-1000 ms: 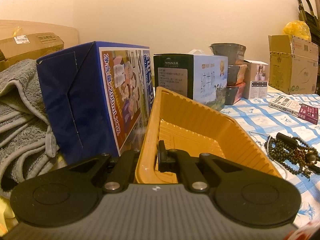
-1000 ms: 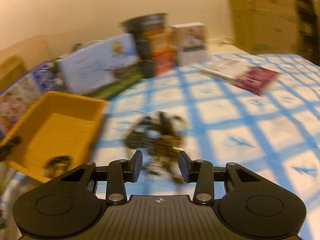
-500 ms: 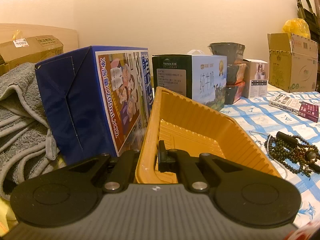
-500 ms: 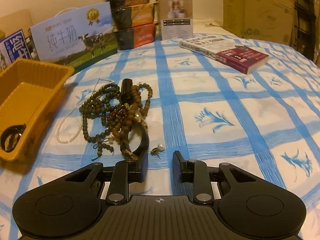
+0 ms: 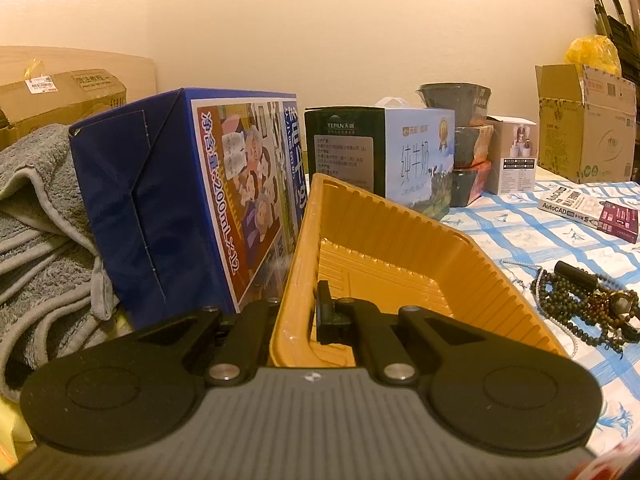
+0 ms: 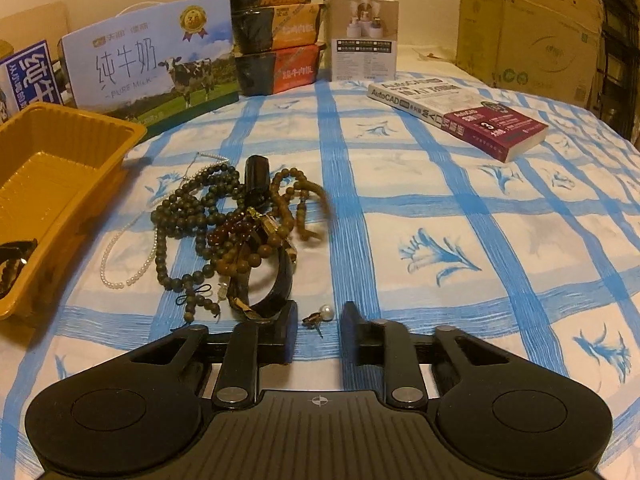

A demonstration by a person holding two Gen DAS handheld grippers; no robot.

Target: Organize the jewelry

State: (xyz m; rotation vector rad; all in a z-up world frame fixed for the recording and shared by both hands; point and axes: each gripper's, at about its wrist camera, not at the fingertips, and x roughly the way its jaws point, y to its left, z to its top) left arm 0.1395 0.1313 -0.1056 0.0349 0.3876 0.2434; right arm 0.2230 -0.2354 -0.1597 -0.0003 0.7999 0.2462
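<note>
A: One grip is settled in the left wrist view. The left gripper (image 5: 298, 312) is clamped on the near rim of the tray (image 5: 384, 224), which sits by the left edge of the cloth (image 5: 520, 224), against a blue carton (image 5: 160, 200).

B: Anything in the tray?

A: What shows of the floor is bare. The gripper's body covers the near end, so I can't tell from here. The pile (image 5: 588, 308) lies on the cloth to the right, well outside it.

B: And the right wrist view?

A: Most of the work is left, I'd judge. At the tray's (image 6: 120, 136) near corner one dark banded piece (image 6: 12, 256) lies inside, cut off by the frame edge. The pile (image 6: 236, 228) of bead strings and a dark strap, with a pearl strand (image 6: 128, 256) trailing from it, lies just right of the tray.

B: The right gripper (image 6: 319, 330)?

A: Its jaws have just been closing and stand apart, either side of a small earring (image 6: 320, 316) on the cloth, not yet pinching it.

B: Hard to read?

A: How many pieces make up the tangle.
</note>
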